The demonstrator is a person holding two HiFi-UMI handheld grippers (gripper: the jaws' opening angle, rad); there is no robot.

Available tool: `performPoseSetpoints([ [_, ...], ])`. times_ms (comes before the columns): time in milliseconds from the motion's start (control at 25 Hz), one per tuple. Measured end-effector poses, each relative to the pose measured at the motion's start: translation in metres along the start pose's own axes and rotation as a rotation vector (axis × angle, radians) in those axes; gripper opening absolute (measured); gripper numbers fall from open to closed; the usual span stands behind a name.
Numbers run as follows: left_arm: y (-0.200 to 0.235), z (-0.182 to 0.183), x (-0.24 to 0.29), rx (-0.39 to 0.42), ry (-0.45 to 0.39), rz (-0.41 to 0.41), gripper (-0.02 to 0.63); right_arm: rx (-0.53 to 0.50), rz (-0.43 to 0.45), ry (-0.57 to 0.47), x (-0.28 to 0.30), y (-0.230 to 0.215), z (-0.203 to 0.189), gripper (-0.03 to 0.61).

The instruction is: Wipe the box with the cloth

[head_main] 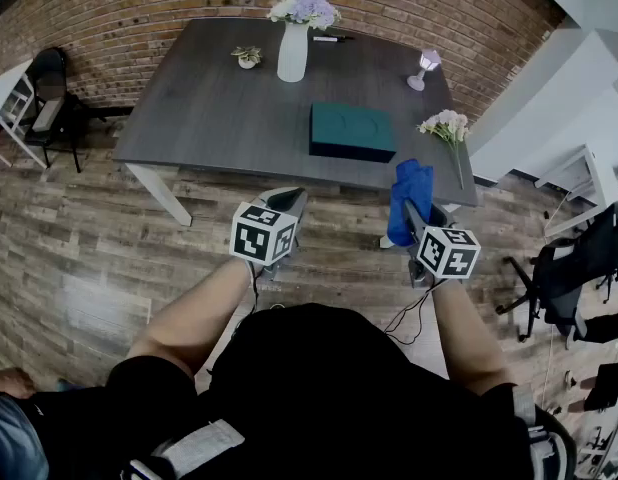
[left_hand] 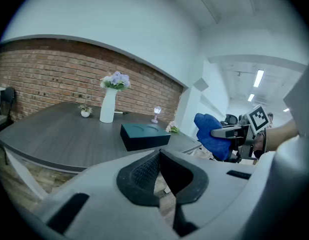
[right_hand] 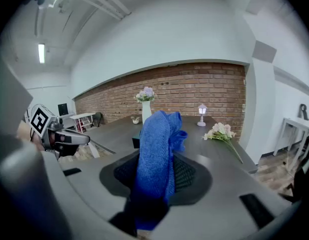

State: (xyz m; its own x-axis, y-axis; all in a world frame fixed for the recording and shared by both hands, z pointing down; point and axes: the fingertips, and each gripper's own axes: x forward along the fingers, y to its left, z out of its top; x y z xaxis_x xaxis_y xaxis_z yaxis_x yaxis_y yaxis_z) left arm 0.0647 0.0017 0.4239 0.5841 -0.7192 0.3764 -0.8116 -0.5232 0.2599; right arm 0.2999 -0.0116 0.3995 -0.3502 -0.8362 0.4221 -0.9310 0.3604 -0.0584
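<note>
The wiping had not begun, by the look of it. The right gripper [head_main: 414,216] was clamped on the blue cloth [head_main: 409,198], which stood up bunched between its jaws, so the pick-up part of the job seemed finished. The left gripper [head_main: 287,204] hung beside it at nine o'clock with its jaws closed together and nothing between them. Both were held over the wooden floor [head_main: 79,258], short of the near edge of the table [head_main: 219,108]. The dark green box [head_main: 352,131] lay flat near that edge, at about eleven o'clock from the cloth and well apart from it, with nothing touching it. A white vase [head_main: 292,53] stood at eleven o'clock from the box and a bunch of cut flowers [head_main: 447,126] lay at three o'clock, both off its surface. What remained was nearly the whole task: bringing the cloth onto the box and rubbing it over the lid and probably the sides.
</note>
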Motion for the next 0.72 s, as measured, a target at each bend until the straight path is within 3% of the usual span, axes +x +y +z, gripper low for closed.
performPoseSetpoints([
  [720,0.027,-0.024,-0.002,-0.086,0.042,-0.004,0.009,0.016,0.051,0.029,0.016,0.032,-0.008,0.144],
])
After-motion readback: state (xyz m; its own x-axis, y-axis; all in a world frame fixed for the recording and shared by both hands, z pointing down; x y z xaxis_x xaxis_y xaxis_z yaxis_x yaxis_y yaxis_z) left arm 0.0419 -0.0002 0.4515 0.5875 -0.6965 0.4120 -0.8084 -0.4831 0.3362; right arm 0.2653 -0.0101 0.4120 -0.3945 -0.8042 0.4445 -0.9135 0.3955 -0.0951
